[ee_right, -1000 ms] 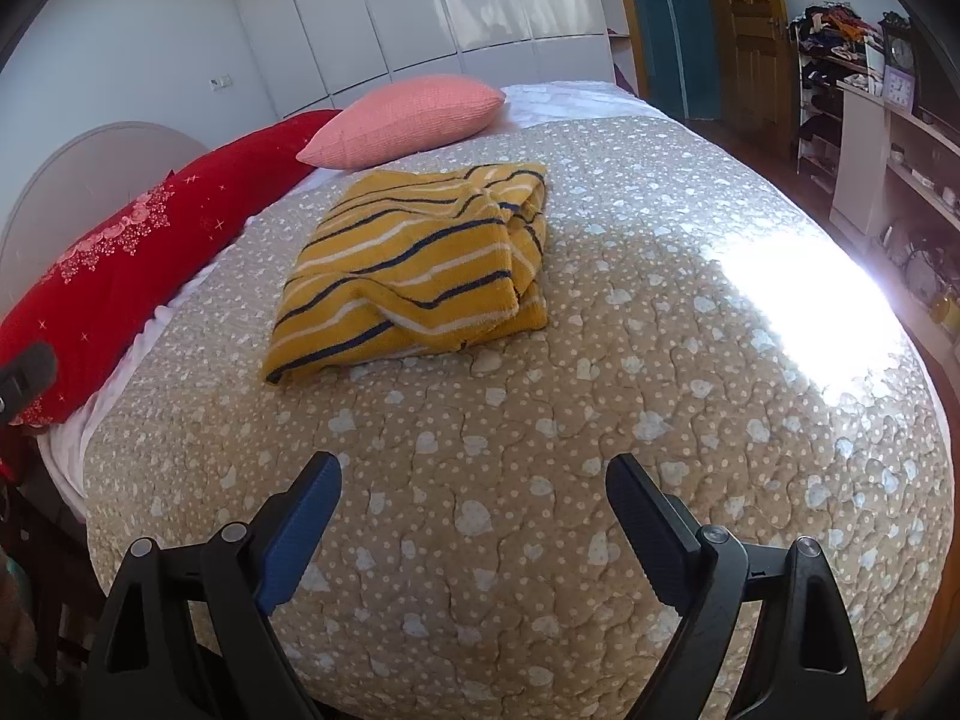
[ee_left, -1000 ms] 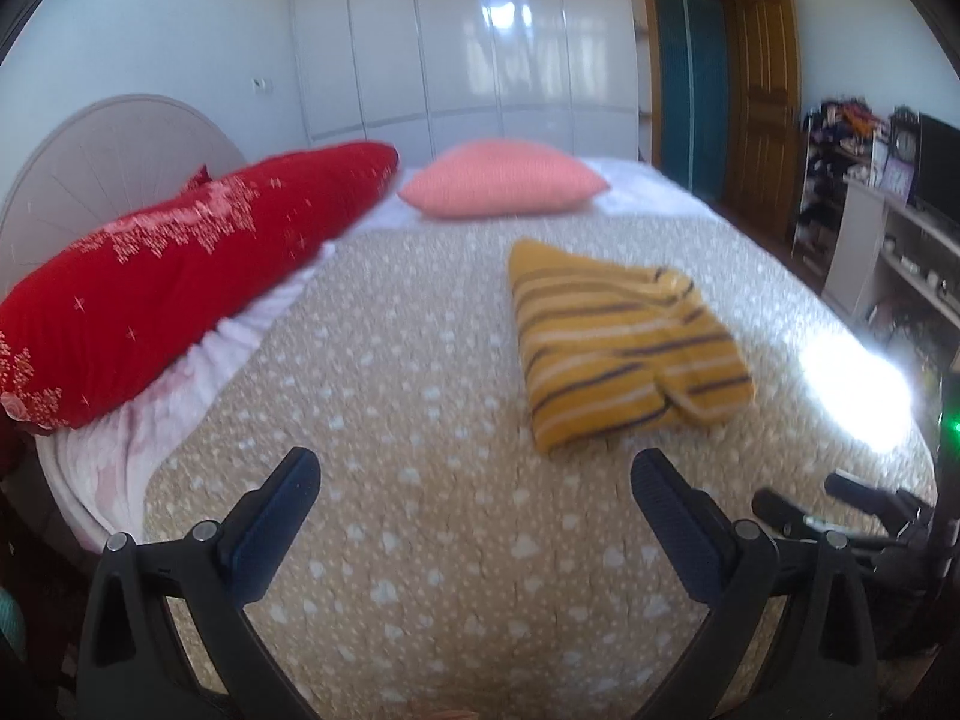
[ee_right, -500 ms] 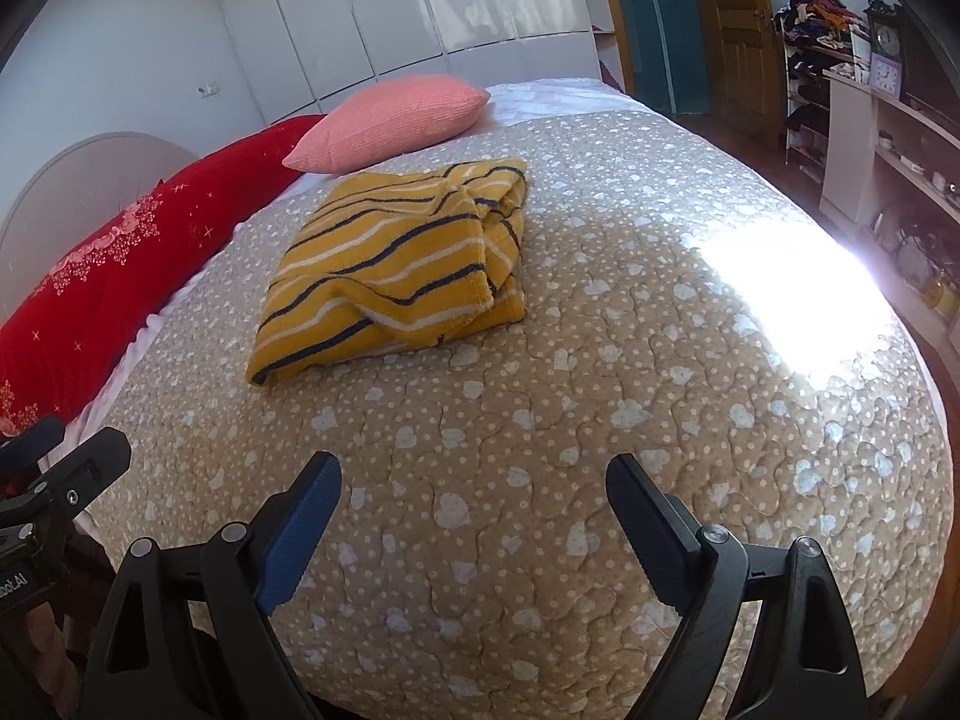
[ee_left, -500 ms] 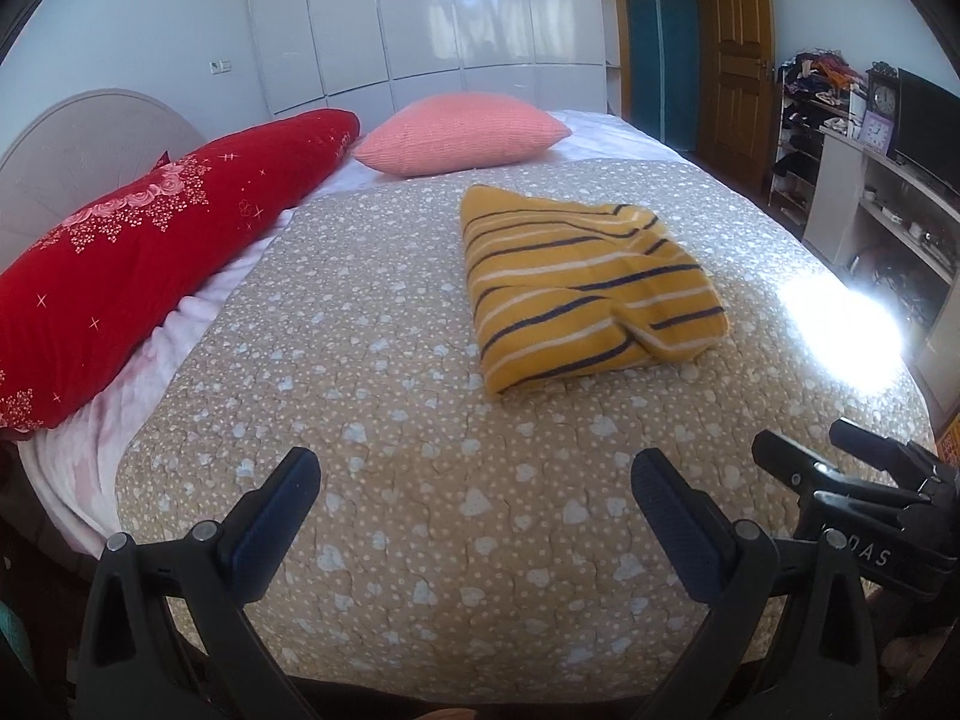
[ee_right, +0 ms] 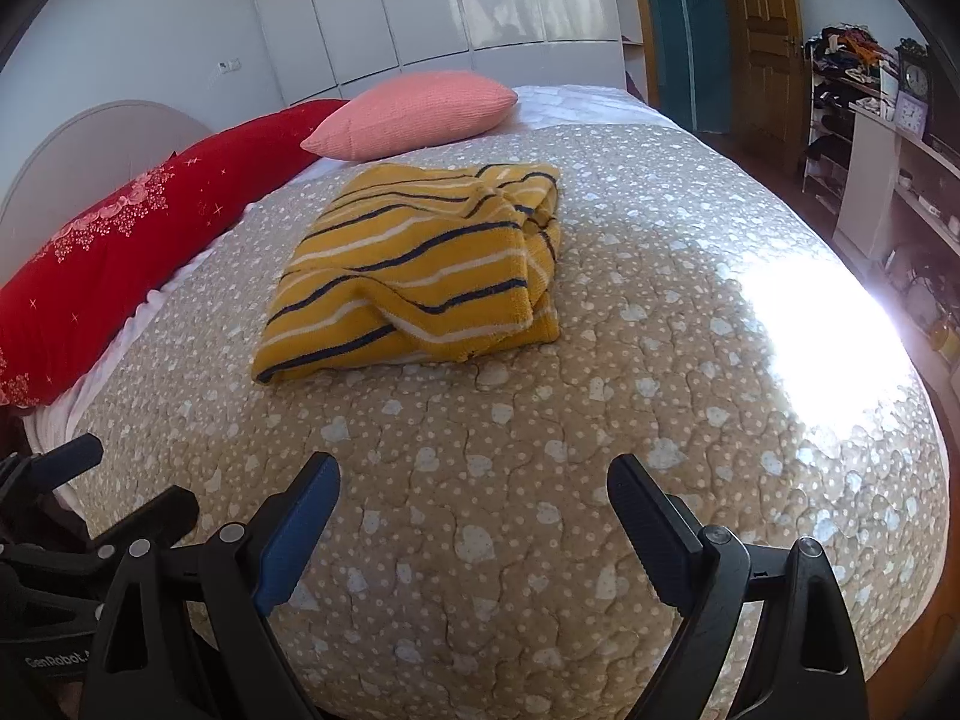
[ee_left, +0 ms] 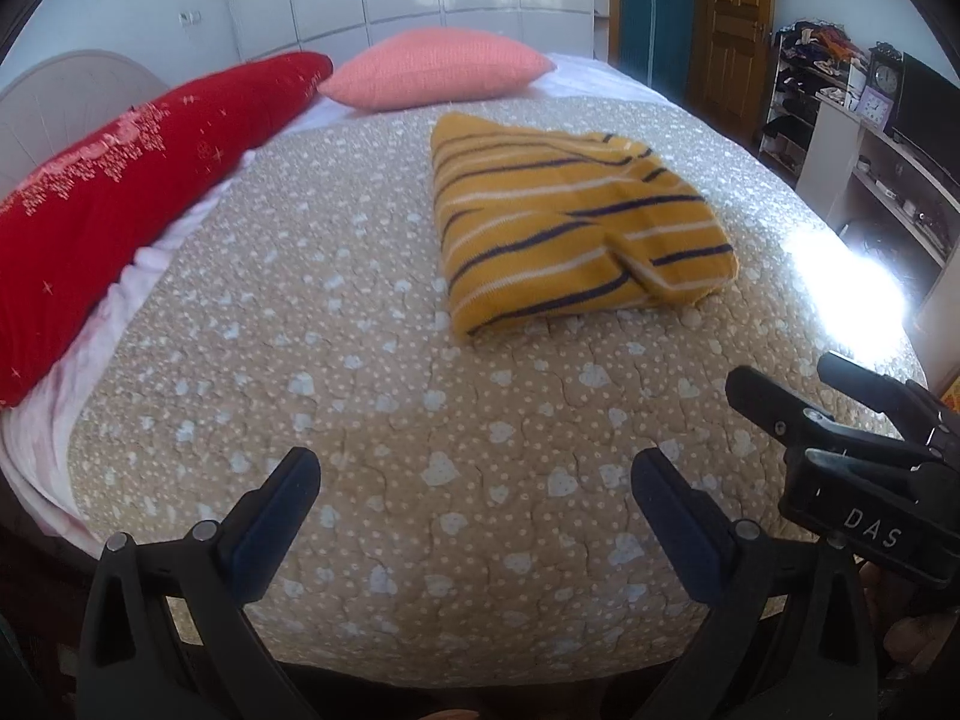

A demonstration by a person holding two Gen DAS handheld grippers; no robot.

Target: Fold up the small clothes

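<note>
A yellow knit garment with dark and white stripes (ee_left: 570, 222) (ee_right: 420, 270) lies folded into a rough rectangle on the beige heart-print bedspread (ee_left: 390, 420) (ee_right: 660, 390). My left gripper (ee_left: 474, 492) hangs open above the near end of the bed, well short of the garment, with nothing between its fingers. My right gripper (ee_right: 474, 498) is open too, empty, and just as far back from the garment. Each gripper shows in the other's view: the right one (ee_left: 840, 420) at the lower right, the left one (ee_right: 96, 492) at the lower left.
A long red pillow (ee_left: 120, 192) lies along the bed's left side and a pink pillow (ee_left: 438, 66) at the far end. White wardrobes (ee_right: 450, 6) line the back wall. Shelves with clocks and clutter (ee_left: 864, 120) stand on the right beside a wooden door (ee_left: 729, 30).
Both grippers have drawn back toward the near edge of the bed and stayed open. The folded garment has not moved. The right gripper now shows larger in the left wrist view.
</note>
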